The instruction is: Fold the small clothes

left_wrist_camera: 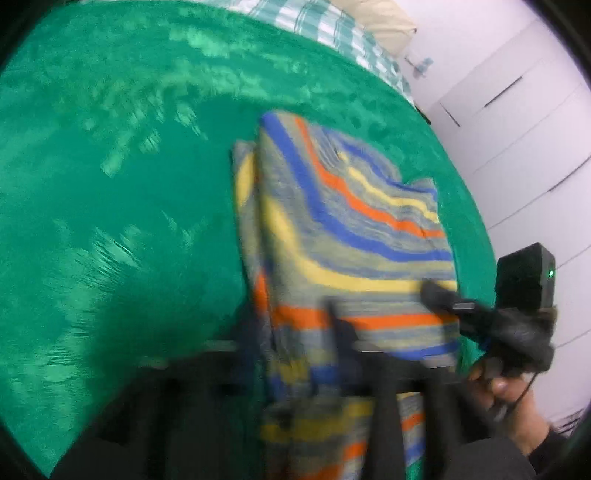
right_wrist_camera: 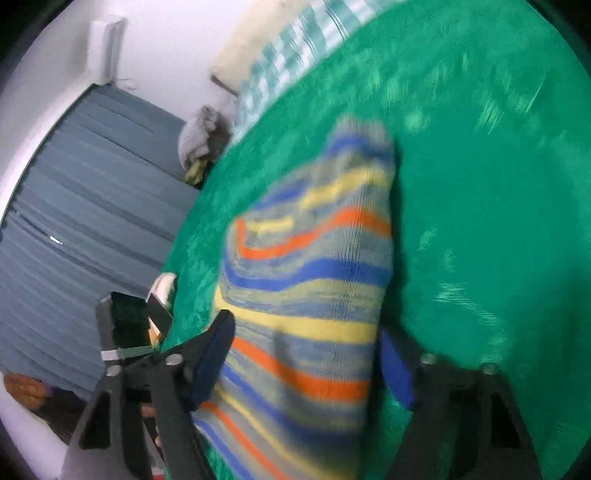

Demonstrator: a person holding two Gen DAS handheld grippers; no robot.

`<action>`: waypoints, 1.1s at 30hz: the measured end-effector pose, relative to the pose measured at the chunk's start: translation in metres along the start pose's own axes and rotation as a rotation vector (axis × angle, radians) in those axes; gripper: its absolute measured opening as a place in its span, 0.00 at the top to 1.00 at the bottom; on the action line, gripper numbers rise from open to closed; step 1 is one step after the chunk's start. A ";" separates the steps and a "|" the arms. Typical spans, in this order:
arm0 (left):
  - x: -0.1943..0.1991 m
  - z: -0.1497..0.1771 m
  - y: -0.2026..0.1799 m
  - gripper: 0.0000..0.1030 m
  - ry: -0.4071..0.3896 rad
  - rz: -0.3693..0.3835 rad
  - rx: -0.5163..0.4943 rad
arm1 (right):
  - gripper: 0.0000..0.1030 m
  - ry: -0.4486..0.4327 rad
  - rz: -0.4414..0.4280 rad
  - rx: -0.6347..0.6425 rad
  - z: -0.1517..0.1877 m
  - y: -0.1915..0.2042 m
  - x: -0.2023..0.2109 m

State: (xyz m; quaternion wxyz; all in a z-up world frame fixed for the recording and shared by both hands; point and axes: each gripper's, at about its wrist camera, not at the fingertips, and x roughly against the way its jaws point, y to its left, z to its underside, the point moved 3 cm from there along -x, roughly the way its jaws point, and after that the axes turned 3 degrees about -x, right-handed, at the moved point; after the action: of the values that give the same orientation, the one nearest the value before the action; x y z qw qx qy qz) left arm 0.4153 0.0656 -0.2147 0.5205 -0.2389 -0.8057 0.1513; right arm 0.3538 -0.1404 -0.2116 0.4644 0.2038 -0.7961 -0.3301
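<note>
**Striped knit on the green blanket, both grippers at its near end**

So here's what we've got: the knit [left_wrist_camera: 343,221] is a folded striped piece (blue, orange, yellow, grey) lying on the green blanket [left_wrist_camera: 110,184]; it runs away from the fingers in both views, with its near end down at the tips.

Left gripper [left_wrist_camera: 295,339]: pretty blurred; we see the cloth passing between its dark fingers and draping below them, so it looks closed on the knit's near edge, but we can't say how tight.

Right gripper [right_wrist_camera: 306,362]: fingers spread wide, one blue pad [right_wrist_camera: 212,354] on the knit's left edge and the other on its right; the fabric fills the gap between them; whether they're actually pinching it, we can't tell.

Checked bedding [left_wrist_camera: 332,26] and a pillow [left_wrist_camera: 384,22] sit far beyond the fingers.
</note>
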 end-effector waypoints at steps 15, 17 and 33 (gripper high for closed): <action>0.156 -0.047 -0.080 0.82 -0.263 -0.010 -0.171 | 0.78 -0.248 -0.002 0.374 -0.033 0.166 0.094; 0.143 -0.042 -0.072 0.59 -0.186 -0.044 -0.130 | 0.76 -0.220 -0.005 0.333 -0.035 0.164 0.093; 0.135 0.230 -0.107 0.03 -0.227 -0.411 -0.250 | 0.05 -0.097 0.638 0.381 0.208 0.032 0.166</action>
State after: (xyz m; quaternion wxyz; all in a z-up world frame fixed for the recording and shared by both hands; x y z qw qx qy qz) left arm 0.1348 0.0503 -0.1539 0.4130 -0.1144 -0.9029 -0.0326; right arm 0.0906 -0.1527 -0.1620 0.4594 0.0124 -0.8878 -0.0237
